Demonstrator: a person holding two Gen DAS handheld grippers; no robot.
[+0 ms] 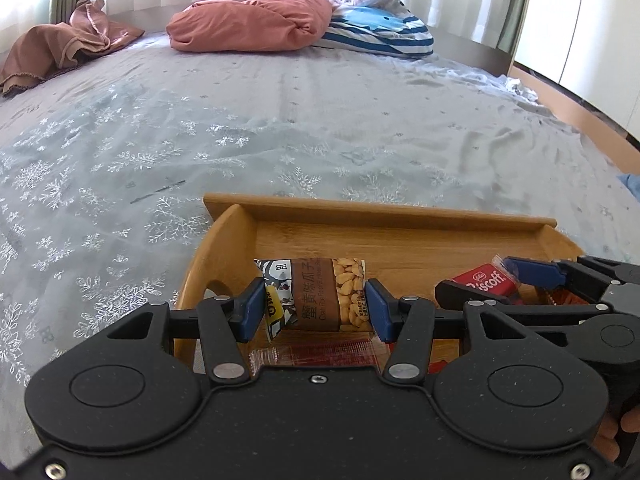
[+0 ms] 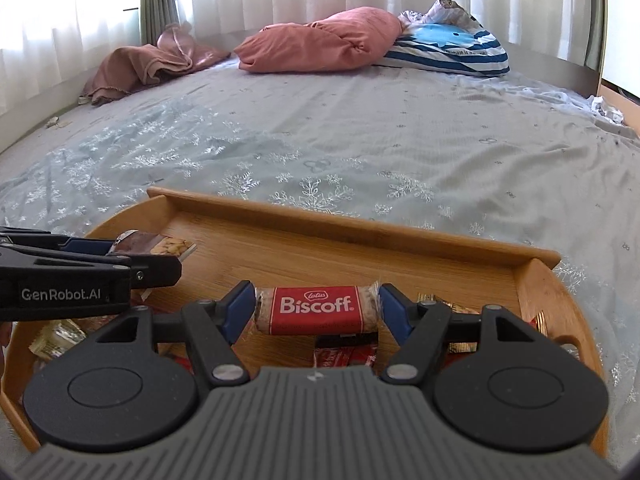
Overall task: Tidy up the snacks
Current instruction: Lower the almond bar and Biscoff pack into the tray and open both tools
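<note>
A wooden tray lies on the bed. Over its left part my left gripper is shut on a brown-and-yellow packet of seeds, held crosswise between the blue pads. My right gripper is shut on a red Biscoff packet, gripped at both ends above the tray's middle. Each gripper shows in the other view: the right gripper with the Biscoff packet, the left gripper with the seed packet. Several more wrapped snacks lie on the tray floor below.
The tray sits on a pale blue bedspread with snowflake print. At the far end lie a pink pillow, a blue striped pillow and a brown cloth. White curtains hang behind. A wooden bed edge runs at right.
</note>
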